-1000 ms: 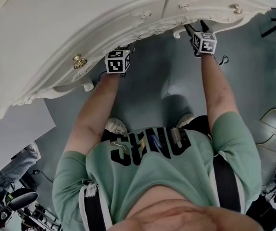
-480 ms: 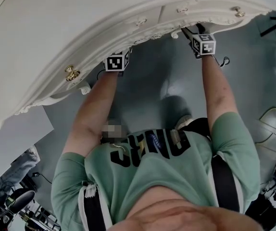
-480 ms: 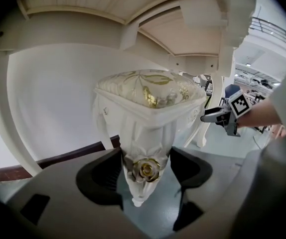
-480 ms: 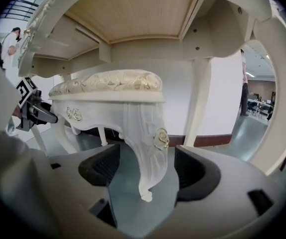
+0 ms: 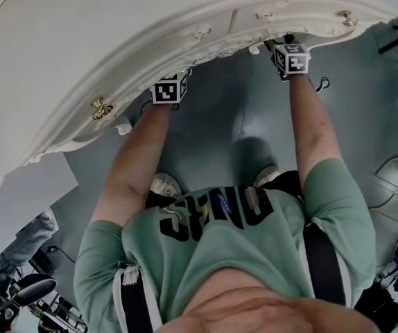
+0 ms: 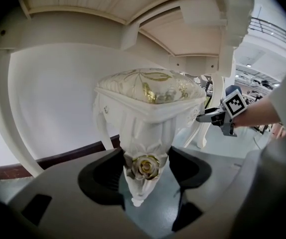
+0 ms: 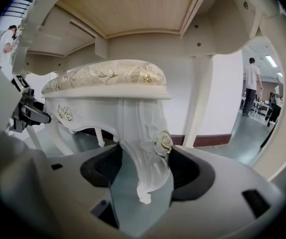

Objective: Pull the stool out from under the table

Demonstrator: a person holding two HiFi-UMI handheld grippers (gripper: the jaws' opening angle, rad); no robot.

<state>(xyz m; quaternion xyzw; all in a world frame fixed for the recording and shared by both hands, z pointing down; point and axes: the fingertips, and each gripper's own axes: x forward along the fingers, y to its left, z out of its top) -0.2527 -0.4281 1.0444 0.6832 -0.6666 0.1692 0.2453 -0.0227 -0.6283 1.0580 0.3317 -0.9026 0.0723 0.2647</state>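
1. White, gold-cushioned stool (image 7: 108, 83) tucked under table (image 5: 81, 33).
2. Left claw (image 6: 145, 158) clamped on 1 front leg; right claw (image 7: 145, 158) wide, just closing round the other, seemingly not yet tight.
3. Grasping step; next, likely finish right grip, then draw both back evenly.

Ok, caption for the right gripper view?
Right hand-held gripper, jaws just closing but not yet tight, straddles a carved stool leg under the white table.

large indoor hall, glossy grey floor (image 5: 240, 123), strip ceiling lights (image 7: 271, 61), upper-level railing (image 6: 277, 31), person standing far off (image 7: 252, 81)
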